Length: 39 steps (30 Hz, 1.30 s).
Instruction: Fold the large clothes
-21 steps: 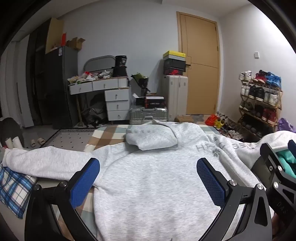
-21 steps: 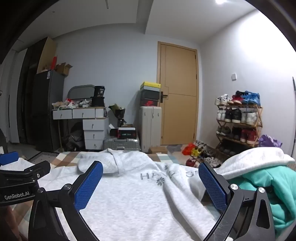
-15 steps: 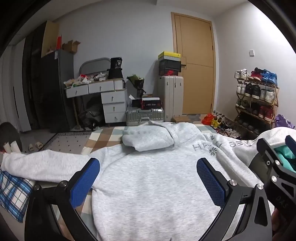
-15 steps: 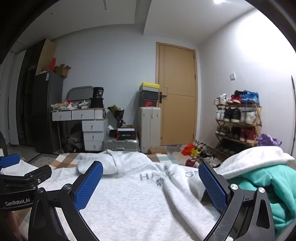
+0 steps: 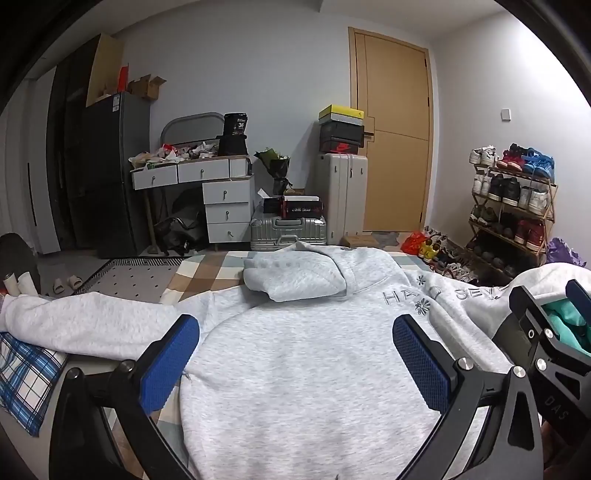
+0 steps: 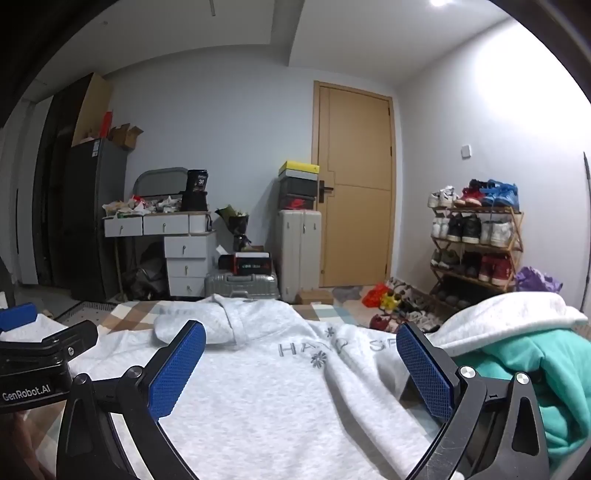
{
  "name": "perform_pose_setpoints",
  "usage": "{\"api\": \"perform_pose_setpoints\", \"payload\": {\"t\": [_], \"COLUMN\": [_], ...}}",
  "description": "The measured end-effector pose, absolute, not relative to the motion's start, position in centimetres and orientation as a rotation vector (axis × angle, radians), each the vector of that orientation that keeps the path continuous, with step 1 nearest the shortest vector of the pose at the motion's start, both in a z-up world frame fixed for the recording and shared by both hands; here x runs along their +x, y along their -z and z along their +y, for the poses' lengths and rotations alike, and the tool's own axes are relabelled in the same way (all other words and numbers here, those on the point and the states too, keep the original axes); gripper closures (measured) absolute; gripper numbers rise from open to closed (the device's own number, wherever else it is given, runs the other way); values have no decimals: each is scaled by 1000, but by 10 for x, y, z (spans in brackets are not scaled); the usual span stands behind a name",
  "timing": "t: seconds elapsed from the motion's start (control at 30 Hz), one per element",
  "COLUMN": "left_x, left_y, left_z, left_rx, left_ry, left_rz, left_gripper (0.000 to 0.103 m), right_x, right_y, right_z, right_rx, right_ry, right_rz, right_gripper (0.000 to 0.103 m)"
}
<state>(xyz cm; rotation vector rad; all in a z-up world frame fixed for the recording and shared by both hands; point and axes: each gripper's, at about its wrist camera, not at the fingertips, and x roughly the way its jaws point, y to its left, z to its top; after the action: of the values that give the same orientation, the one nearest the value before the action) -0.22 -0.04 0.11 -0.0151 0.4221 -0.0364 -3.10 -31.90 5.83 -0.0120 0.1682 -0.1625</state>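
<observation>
Hoodie [image 5: 303,354] lt grey, flat, sleeve out left (hood bunched), left gripper [image 5: 295,354] & right gripper [image 6: 301,369] spread wide

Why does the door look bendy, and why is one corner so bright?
Left wrist view: the fisheye lens bows the door and darkens the picture's corners; the grey hoodie stays sharp. Right wrist view: a ceiling light at the top washes the right wall in glare; the door curves less there.

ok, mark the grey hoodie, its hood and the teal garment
grey hoodie [image 5: 314,369], left wrist view, middle of back panel
hood [image 5: 295,271], left wrist view, folded top
teal garment [image 6: 535,373], right wrist view, upper fold
</observation>
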Motion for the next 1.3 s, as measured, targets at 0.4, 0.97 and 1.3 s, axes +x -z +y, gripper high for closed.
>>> {"api": "perform_pose_setpoints", "payload": {"t": [0.4,0.97,1.3], "left_x": [-1,-1,-1], "left_y": [-3,-2,-1], "left_z": [5,7,8], "left_rx": [-31,-28,-26], "left_ry": [26,29,30], "left_rz": [436,437,438], "left_gripper": [1,1,1], "right_x": [-29,-28,-27], "right_y": [-58,-56,-56], "right_z": [-320,-321,-322], "right_rx": [-5,3,6], "right_ry": [158,157,157], "right_rz": [173,180,181], "right_gripper": [0,0,0]}}
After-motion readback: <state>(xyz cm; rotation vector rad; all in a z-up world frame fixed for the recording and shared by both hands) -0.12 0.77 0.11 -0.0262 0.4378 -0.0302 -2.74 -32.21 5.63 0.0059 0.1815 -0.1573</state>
